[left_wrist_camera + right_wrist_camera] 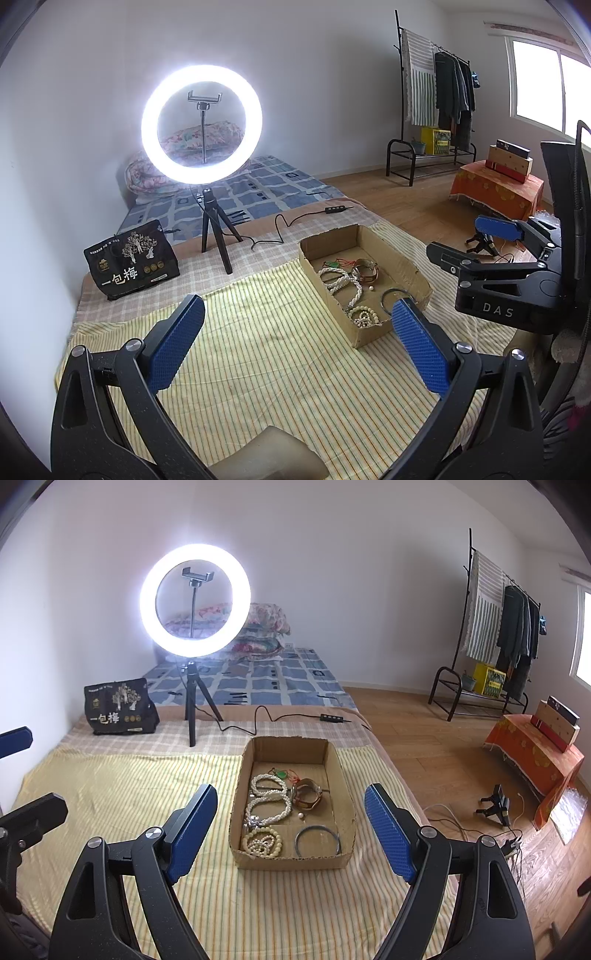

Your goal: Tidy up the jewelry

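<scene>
Box: a shallow cardboard box [291,862] lies on the striped cloth [122,786], its long axis running away from the cameras toward the ring light [195,600].
Jewelry: all inside the box; bead strings [267,805] along its left side, a watch [307,794] mid-right, a thin bangle [317,841] in the near right corner, a green pendant [282,774] toward the far end.
Right gripper [290,830]: fingers wide apart, empty; the box lies straight ahead between them, so this is the nearer tool.
Left gripper [297,341]: fingers wide apart, empty; the box lies ahead and to its right.
Edges: the low box walls likely demand an approach from above; the near wall is ragged.
Open room: bare cloth to the left of the box offers a laying-out area; the cloth's right edge and the floor [436,738] are near the box.
</scene>
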A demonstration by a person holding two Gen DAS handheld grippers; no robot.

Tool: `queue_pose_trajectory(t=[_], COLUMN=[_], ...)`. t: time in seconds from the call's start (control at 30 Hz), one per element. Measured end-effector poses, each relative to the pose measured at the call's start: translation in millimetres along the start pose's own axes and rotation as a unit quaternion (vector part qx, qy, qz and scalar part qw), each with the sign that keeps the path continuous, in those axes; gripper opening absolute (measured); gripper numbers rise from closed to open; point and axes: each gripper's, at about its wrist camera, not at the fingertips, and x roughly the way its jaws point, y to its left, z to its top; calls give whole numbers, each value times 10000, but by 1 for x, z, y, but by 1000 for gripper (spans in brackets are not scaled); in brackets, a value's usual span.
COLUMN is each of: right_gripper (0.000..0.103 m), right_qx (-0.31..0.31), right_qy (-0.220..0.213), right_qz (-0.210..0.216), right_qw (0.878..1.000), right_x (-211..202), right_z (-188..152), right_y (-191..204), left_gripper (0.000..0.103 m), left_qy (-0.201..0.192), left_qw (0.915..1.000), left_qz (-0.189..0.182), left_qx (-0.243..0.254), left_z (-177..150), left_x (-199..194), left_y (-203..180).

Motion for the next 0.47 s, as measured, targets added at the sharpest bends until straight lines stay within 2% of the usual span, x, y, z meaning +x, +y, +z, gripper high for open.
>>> queue_pose_trajectory(t=[0.47], right_gripper=[82], right_qx=[-39], right_qy=[20], right_qz=[17], right_qw=[10000], right_x=[1], right_z=[-1], right_y=[2], left_gripper=[103], left_qy=[-35], left_qw=[10000], left_qz=[16], left_qx=[9], left_z=[4], left_x=[-4], left_y=[-1])
